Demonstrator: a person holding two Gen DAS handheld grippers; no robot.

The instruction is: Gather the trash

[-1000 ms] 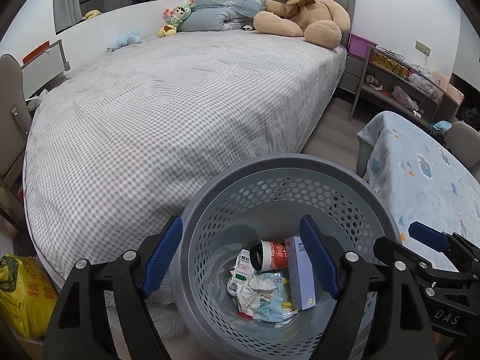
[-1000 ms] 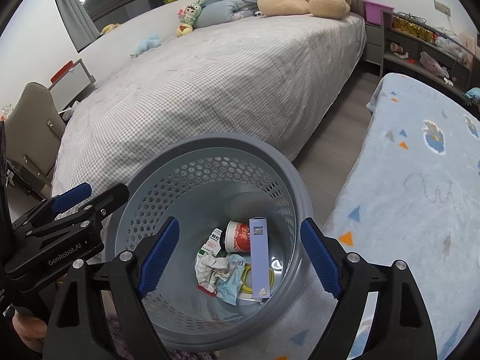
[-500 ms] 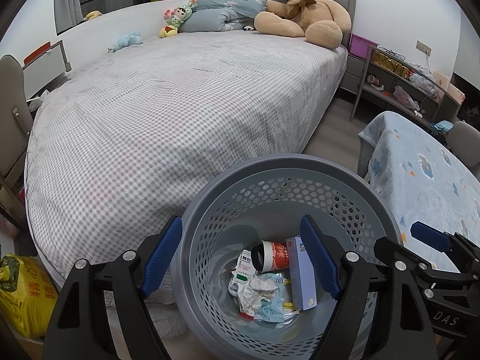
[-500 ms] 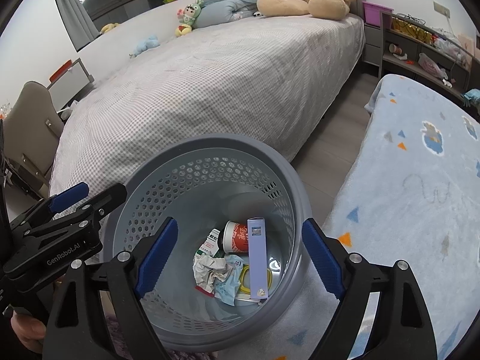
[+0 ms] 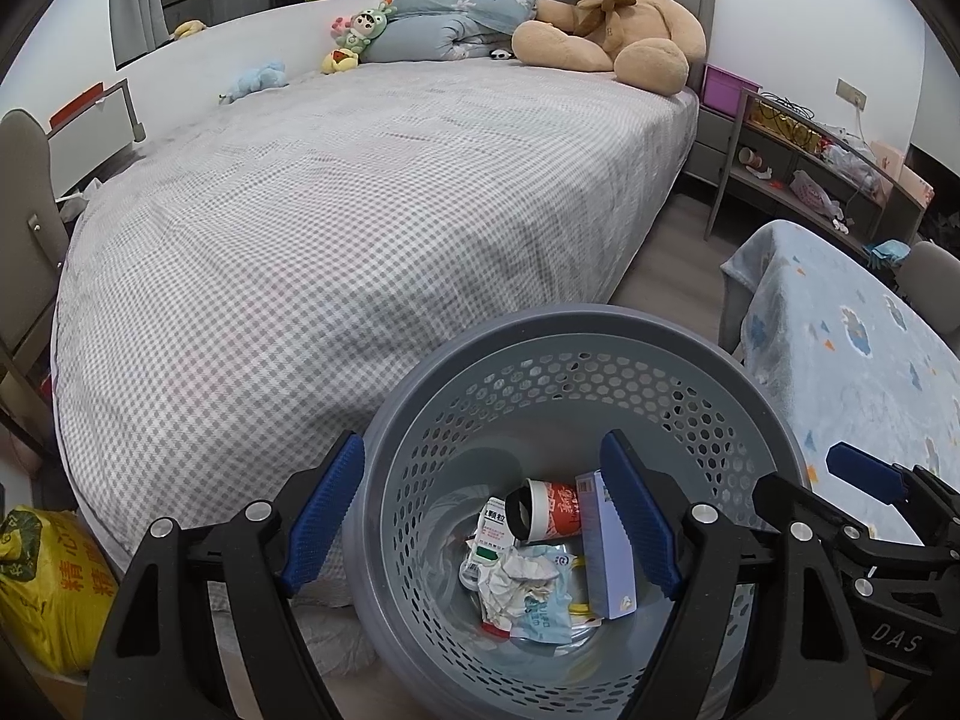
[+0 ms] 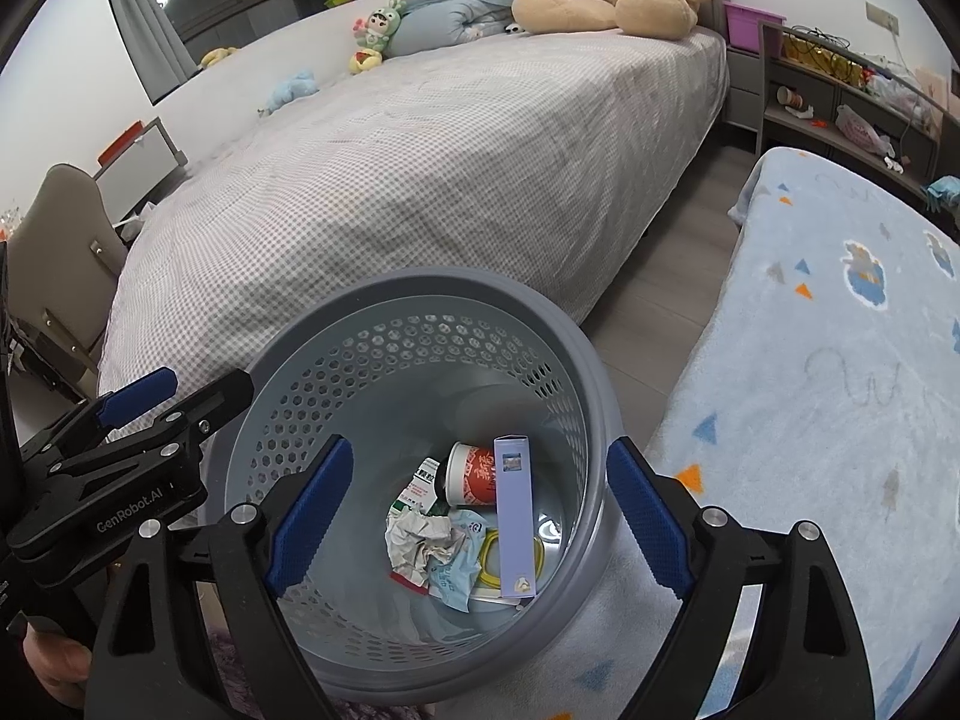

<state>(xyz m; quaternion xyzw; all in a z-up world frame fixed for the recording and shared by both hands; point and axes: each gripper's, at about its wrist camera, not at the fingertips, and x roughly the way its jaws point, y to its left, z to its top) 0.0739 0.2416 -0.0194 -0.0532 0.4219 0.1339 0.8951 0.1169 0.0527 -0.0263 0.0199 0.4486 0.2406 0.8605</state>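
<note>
A grey perforated waste basket [image 5: 564, 336] stands on the floor beside the bed; it also shows in the right wrist view [image 6: 420, 288]. Inside lie a red paper cup [image 5: 549, 517], a lilac carton [image 5: 606, 546], crumpled paper [image 5: 519, 579] and wrappers; in the right wrist view the cup [image 6: 474, 474], carton [image 6: 515, 522] and crumpled paper [image 6: 417, 540] show too. My left gripper [image 5: 480, 510] is open and empty above the basket. My right gripper [image 6: 474, 516] is open and empty above it too, and appears at the right edge of the left wrist view [image 5: 870, 516].
A bed with a grey checked cover [image 5: 360, 210] fills the space behind the basket, with a teddy bear [image 5: 612, 12] at its head. A table with a blue fleece cover [image 6: 840, 360] stands right. A yellow bag [image 5: 42, 588] sits at the left. Shelves [image 5: 810, 162] line the far wall.
Both grippers have drifted very slightly; the basket and the trash in it look the same.
</note>
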